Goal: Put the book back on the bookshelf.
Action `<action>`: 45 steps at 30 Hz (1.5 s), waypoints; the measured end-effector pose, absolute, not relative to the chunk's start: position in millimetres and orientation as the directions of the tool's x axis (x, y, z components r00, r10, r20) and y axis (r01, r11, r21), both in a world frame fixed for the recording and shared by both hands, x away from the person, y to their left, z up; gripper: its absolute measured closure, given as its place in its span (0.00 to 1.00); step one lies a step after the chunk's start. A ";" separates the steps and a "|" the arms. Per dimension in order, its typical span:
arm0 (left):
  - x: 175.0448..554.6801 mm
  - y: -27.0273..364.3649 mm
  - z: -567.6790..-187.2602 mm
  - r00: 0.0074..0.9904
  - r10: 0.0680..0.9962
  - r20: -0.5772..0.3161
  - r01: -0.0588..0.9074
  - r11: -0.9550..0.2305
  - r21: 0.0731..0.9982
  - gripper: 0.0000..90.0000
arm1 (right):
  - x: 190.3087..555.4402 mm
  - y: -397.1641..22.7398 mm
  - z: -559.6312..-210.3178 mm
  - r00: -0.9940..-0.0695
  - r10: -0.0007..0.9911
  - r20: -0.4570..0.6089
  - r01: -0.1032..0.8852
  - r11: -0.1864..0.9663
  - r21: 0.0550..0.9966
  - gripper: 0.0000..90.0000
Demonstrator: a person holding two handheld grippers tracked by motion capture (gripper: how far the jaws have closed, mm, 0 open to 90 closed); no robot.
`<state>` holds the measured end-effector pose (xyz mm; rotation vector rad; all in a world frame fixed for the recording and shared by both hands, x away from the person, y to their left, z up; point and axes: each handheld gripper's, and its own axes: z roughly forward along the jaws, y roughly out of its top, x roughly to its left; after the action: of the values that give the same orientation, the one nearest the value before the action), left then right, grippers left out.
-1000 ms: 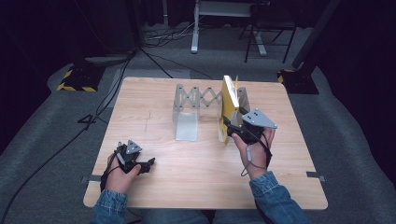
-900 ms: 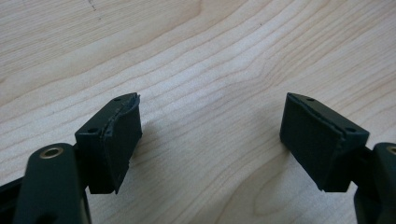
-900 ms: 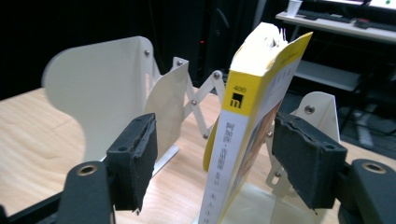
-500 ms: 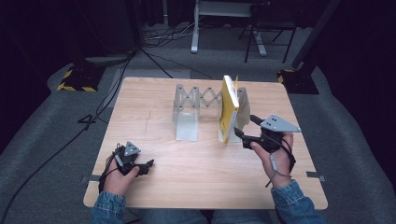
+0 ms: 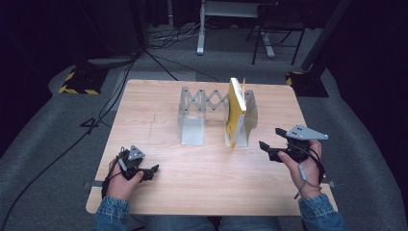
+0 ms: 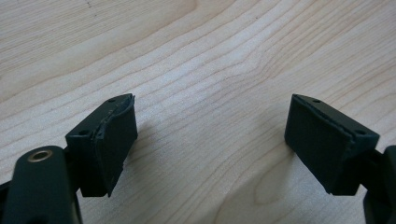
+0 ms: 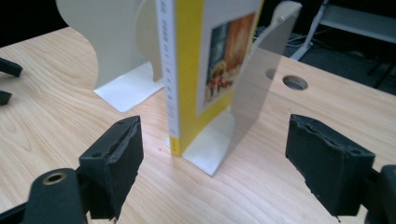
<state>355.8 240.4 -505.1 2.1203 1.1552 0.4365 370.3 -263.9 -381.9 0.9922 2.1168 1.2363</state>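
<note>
A yellow book (image 5: 235,110) (image 7: 196,70) stands upright against the right plate of a grey expanding bookend rack (image 5: 207,103) in the middle of the wooden table (image 5: 159,120). My right gripper (image 5: 269,149) (image 7: 215,163) hovers open to the right of the book, a short way off, jaws pointing at it and holding nothing. My left gripper (image 5: 151,171) (image 6: 210,144) rests open low over bare wood at the front left, with nothing between its jaws.
The rack's left plate (image 7: 107,42) stands apart from the book with an open slot between them. A round hole (image 7: 295,82) pierces the tabletop beyond the rack. Cables (image 5: 115,101) and metal stands (image 5: 231,19) lie on the grey floor behind the table.
My right gripper has let go of the book and drawn back to the right and toward the front edge. The book stays upright in the rack. My left gripper has barely moved.
</note>
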 end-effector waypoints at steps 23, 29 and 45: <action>355.9 240.4 -505.1 0.552 0.833 -0.026 0.607 -0.381 0.697 0.19 | 375.5 -316.2 -454.2 -0.576 0.817 -0.026 0.529 0.397 0.750 0.24; 356.0 240.6 -505.1 0.554 0.832 -0.023 0.606 -0.384 0.697 0.19 | 370.4 -320.2 -472.8 -0.565 0.825 0.002 0.557 0.379 0.739 0.24; 356.0 240.6 -505.1 0.555 0.832 -0.023 0.606 -0.384 0.697 0.19 | 365.0 -316.3 -503.8 -0.573 0.820 -0.009 0.554 0.395 0.733 0.18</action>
<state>356.0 240.6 -505.1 2.1243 1.1500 0.4376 365.0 -316.3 -503.8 1.1870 2.2888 0.9911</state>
